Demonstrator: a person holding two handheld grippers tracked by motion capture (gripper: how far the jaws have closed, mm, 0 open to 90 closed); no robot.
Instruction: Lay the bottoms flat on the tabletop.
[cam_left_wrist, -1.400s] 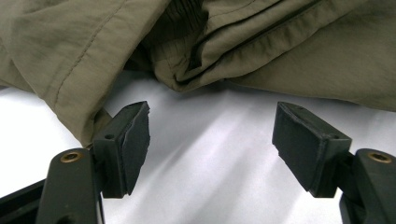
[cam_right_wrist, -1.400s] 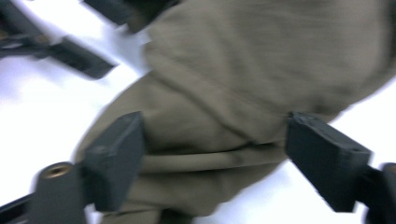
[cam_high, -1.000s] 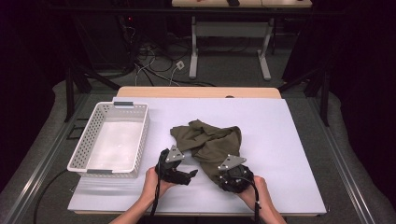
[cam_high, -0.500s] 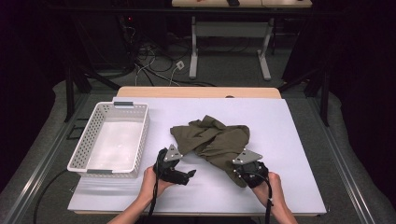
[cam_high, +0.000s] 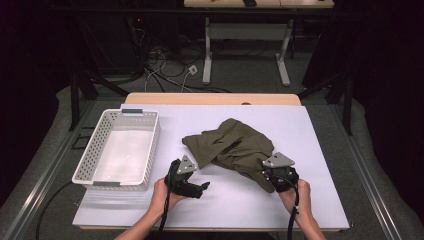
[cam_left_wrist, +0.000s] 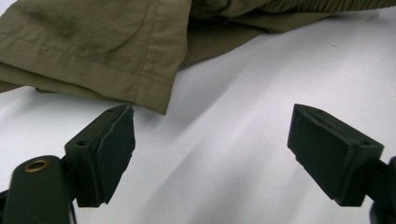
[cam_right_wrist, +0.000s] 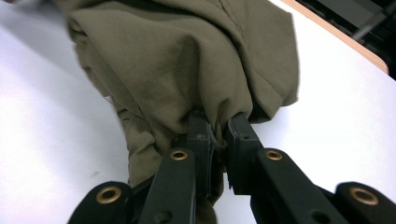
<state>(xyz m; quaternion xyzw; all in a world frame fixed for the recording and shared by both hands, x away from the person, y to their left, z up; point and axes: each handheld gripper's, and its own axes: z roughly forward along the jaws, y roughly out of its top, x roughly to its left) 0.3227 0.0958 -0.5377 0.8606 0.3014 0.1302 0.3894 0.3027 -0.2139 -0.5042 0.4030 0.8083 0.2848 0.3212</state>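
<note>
The green cloth lies in the middle of the white table. The right gripper pinches its near edge, probably a fold. The left gripper is wide open, just beside the cloth.

Garment cut off at top edge

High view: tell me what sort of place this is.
Probably a lab or recording workspace: a white-topped table under dark curtains, loose cables on the floor, and another desk behind.
</note>
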